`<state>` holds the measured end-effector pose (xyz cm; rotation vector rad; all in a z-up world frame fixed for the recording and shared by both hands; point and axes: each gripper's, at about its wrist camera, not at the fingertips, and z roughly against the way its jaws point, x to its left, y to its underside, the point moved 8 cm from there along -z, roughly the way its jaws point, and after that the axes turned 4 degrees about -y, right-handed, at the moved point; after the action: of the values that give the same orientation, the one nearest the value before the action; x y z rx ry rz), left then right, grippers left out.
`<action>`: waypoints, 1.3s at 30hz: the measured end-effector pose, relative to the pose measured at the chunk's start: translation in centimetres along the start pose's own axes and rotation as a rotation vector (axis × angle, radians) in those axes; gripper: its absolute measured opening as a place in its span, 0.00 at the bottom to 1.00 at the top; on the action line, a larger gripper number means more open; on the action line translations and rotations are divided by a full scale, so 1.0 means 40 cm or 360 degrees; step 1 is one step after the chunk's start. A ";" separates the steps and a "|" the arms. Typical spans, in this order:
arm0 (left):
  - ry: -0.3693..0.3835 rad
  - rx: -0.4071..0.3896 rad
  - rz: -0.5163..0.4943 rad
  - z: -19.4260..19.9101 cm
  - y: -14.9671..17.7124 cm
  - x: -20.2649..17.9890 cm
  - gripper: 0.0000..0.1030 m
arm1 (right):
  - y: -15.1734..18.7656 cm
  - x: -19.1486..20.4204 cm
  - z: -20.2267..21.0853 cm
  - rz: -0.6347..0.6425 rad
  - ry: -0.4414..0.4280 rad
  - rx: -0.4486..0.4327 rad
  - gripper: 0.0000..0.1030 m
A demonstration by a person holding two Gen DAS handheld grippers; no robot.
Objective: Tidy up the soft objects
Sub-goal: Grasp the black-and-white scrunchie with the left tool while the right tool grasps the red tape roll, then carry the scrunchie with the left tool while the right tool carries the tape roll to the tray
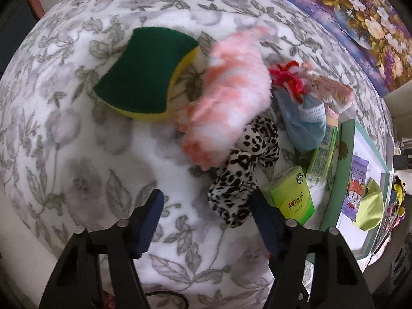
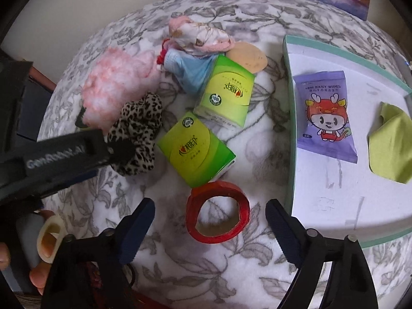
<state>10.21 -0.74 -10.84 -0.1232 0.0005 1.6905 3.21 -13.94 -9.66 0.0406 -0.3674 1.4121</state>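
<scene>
In the left wrist view, the left tongs (image 1: 206, 219) stand spread wide at the bottom of the frame, holding nothing, their dark blue pads (image 1: 150, 221) hovering over the floral blanket (image 1: 77, 154) that covers the surface. Just above the right-hand pad lies the leopard-print scrunchie (image 1: 242, 170), touching the pink and white fluffy sock (image 1: 229, 97) in the middle of the frame. At the upper left of centre sits the green and yellow sponge (image 1: 146, 77), its yellow edge against the sock. To the right of the sock lie a red yarn piece (image 1: 285, 77) and a blue face mask (image 1: 306, 121), with a pink floral cloth (image 1: 332, 90) beyond them.

In the right wrist view, the right tongs (image 2: 209, 219) are likewise spread and empty at the bottom of the frame, with the red tape roll (image 2: 217, 212) lying flat between and just ahead of the tips. Above it rest two green tissue packs (image 2: 195, 149), one near the centre and the other just above it, touching the blue mask. A round beige pad (image 2: 248, 56) lies just past the upper pack.

At the right of that frame sits the white tray (image 2: 334, 193) with a pale green rim; in it lie a purple baby wipes packet (image 2: 325, 116) and, well to its right, a green cloth (image 2: 391, 144).
</scene>
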 end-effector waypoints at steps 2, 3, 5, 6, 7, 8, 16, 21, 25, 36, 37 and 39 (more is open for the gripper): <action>-0.0005 0.0001 -0.0017 -0.010 -0.004 -0.011 0.55 | -0.003 -0.005 -0.007 0.0006 0.0012 0.0022 0.82; -0.0011 0.0003 -0.0024 -0.014 -0.004 -0.014 0.49 | -0.001 -0.005 -0.013 0.0014 0.0020 0.0035 0.79; -0.0010 0.0013 -0.0033 -0.023 -0.005 -0.021 0.41 | 0.004 -0.010 -0.032 0.0028 0.0034 0.0063 0.76; 0.0005 0.0019 -0.0040 -0.028 -0.005 -0.026 0.37 | 0.008 -0.011 -0.038 0.0031 0.0042 0.0073 0.74; 0.0020 0.0023 -0.0044 -0.032 -0.004 -0.031 0.33 | 0.010 -0.015 -0.045 0.0033 0.0053 0.0087 0.72; 0.0042 0.0027 -0.0047 -0.035 -0.004 -0.036 0.32 | 0.011 -0.016 -0.051 0.0032 0.0061 0.0095 0.71; 0.0071 0.0030 -0.0057 -0.035 -0.004 -0.065 0.20 | 0.010 -0.022 -0.083 0.0073 0.0124 0.0108 0.61; 0.0118 -0.0001 -0.0048 0.001 0.001 -0.056 0.16 | 0.009 -0.020 -0.064 0.0039 0.0073 0.0092 0.55; 0.0165 -0.0069 -0.0046 0.057 0.001 -0.043 0.16 | 0.002 -0.021 -0.031 0.0022 0.0040 0.0059 0.55; 0.0303 -0.0324 -0.0042 0.226 -0.011 -0.030 0.16 | -0.044 -0.024 0.095 -0.0018 -0.0047 -0.0141 0.55; 0.0305 -0.0349 -0.0045 0.237 -0.011 -0.032 0.16 | -0.048 -0.027 0.105 -0.0024 -0.0049 -0.0157 0.55; 0.0302 -0.0380 -0.0047 0.246 -0.017 -0.047 0.16 | -0.051 -0.029 0.113 -0.0032 -0.0051 -0.0180 0.55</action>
<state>10.31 -1.79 -0.84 -0.4601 -0.0608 1.6392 4.04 -16.51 -5.32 -0.0255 -0.4717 1.3701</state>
